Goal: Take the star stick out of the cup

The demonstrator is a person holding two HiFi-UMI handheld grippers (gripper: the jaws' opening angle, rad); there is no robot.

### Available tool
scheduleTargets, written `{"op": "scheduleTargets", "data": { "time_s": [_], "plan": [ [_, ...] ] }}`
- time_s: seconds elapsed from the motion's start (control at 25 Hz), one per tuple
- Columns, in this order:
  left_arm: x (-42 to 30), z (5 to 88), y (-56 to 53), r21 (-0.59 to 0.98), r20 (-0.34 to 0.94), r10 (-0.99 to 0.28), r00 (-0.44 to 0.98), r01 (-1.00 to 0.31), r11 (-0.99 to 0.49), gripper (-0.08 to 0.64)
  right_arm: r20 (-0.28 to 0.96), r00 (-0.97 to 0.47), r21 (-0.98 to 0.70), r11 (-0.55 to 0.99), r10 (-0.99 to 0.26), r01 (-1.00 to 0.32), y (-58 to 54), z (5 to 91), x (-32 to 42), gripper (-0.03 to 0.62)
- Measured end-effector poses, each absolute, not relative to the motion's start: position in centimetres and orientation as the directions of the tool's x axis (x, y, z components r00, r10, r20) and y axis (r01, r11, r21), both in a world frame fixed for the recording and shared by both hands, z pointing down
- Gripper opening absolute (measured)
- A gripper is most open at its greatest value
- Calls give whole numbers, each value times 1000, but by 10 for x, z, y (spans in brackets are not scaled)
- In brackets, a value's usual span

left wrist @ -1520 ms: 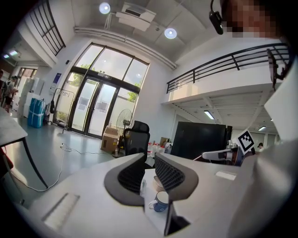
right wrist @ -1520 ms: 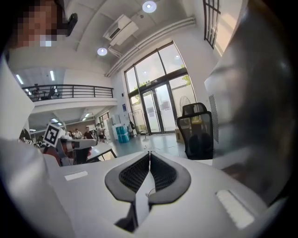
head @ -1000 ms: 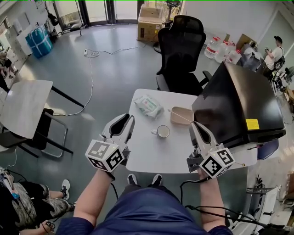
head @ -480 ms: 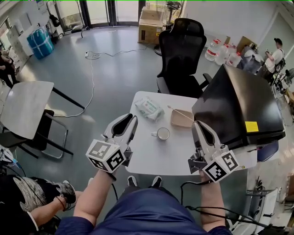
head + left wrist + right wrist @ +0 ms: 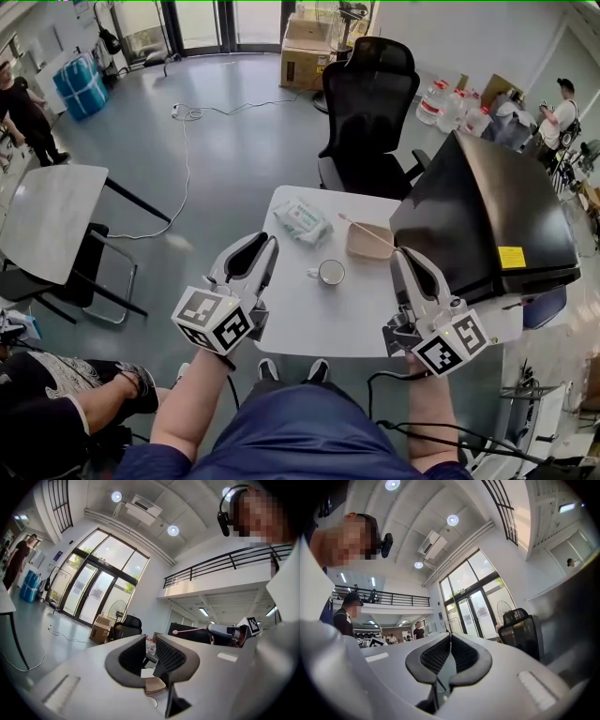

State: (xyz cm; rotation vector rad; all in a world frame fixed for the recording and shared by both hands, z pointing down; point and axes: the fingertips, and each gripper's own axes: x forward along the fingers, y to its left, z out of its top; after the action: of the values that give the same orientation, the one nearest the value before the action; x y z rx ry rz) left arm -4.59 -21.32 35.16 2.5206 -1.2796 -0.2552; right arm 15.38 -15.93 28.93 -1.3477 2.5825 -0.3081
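While the L tongs [image 5: 264, 240] hover released off the left edge of the tabletop [image 5: 319, 323], jaws apart w/ nothing btwn them, a wipes pack [image 5: 303, 218] lies ahead of them and a bit to the right. In the left gripper view the L tongs [image 5: 150, 641] show a plain gap at the tips. The cup [image 5: 330, 272] stands on the tabletop roughly midway btwn both tongs. A tan tray [image 5: 370, 240] sits beyond it, nearer the R tongs [image 5: 401, 253]. Those are clenched on the star stick [image 5: 367, 232]. Its thin shaft is pinched at the jaw tips and runs up-left from them across the tray, clear of the cup, pink end farthest out. In the right gripper view the R tongs [image 5: 450, 637] are closed, w/ the shaft a thin line btwn the jaws. The left gripper view also catches the star stick [image 5: 190, 630], off to the right of the L tongs. A big black panel [image 5: 487, 216] rises just right of the R tongs.
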Motion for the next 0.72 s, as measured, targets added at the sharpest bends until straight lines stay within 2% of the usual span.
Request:
{"op": "scheduleTargets", "data": {
  "time_s": [0.72],
  "plan": [
    [-44,358,-213,355,-13,-807,590,-752,-556,69,-83,-559,-281,557,-825,-781,-160,294,155,14]
  ]
}}
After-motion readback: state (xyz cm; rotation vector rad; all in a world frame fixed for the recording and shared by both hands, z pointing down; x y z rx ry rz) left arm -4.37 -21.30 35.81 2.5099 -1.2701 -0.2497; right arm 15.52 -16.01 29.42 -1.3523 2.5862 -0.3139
